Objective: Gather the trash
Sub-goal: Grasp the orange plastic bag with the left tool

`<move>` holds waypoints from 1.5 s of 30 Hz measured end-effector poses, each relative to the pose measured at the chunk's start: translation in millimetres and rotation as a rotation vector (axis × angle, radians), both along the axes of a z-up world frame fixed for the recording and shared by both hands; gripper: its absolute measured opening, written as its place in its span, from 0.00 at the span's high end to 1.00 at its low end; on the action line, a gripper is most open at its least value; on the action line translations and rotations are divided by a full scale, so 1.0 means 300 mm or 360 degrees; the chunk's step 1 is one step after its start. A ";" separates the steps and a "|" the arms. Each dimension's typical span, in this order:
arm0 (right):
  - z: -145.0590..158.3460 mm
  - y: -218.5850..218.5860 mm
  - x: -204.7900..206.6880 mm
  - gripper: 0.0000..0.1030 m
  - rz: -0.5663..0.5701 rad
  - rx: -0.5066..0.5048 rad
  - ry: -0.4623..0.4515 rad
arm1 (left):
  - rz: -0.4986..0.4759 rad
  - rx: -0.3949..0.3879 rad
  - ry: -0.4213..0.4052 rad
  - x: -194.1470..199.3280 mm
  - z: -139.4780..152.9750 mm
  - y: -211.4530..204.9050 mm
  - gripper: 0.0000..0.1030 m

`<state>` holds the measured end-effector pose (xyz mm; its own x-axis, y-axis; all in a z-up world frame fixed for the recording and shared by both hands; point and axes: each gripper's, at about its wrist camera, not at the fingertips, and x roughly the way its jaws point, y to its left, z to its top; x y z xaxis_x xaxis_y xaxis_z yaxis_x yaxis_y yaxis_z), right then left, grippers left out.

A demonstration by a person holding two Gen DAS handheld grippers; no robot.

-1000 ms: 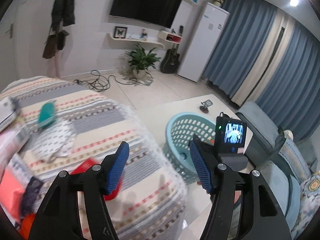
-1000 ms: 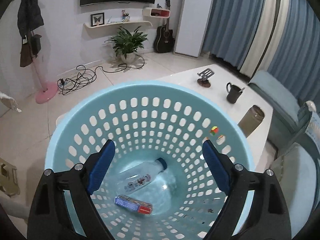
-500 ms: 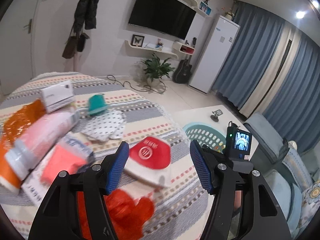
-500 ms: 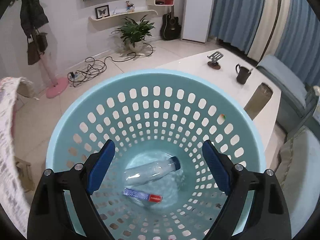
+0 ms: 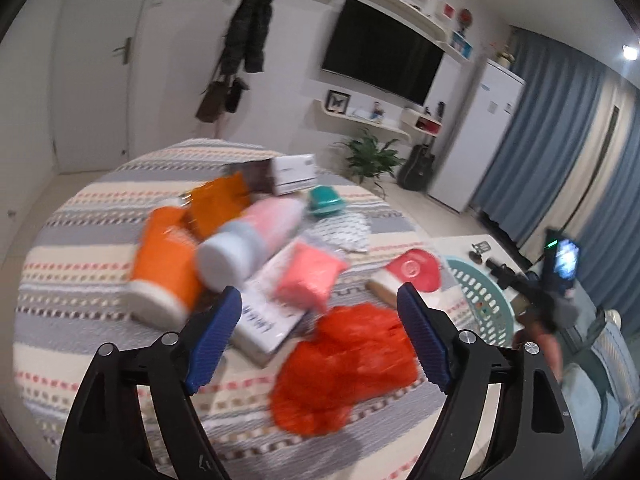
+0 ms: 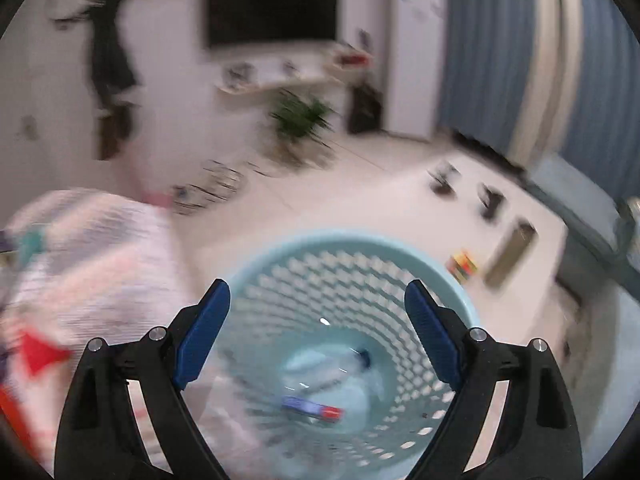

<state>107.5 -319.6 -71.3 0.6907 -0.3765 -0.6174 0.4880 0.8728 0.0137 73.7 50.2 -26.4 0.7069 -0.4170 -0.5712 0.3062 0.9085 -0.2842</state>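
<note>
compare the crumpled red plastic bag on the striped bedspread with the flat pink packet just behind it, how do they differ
The crumpled red plastic bag is bunched and irregular in outline; the flat pink packet is squarish and smooth. The bag is deep red-orange and looks the larger, while the packet is a pale pink. The bag lies nearest the open left gripper, showing between its fingers; the packet sits farther back, resting partly on a white box. Both lie loose on the striped bedspread, not yet collected.
</note>
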 end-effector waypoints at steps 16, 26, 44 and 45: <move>0.032 0.406 -0.007 0.15 0.0745 0.0067 0.0102 | -0.0027 0.0099 0.0234 -0.024 -0.179 -0.115 0.22; 0.001 0.407 0.063 0.10 0.0882 0.0057 0.0177 | 0.0002 0.0130 0.0293 0.000 -0.223 -0.183 0.22; -0.024 0.459 0.098 0.10 0.1001 0.0031 0.0238 | 0.0022 0.0157 0.0261 0.033 -0.206 -0.249 0.70; -0.025 0.460 0.097 0.10 0.1002 0.0016 0.0246 | 0.0018 0.0141 0.0247 0.022 -0.200 -0.239 0.71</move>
<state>136.7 -181.6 -78.8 0.6804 0.0778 -0.7287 -0.1199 0.9928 -0.0060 80.3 -21.5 -86.4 0.6118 -0.3526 -0.7081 0.2543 0.9353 -0.2459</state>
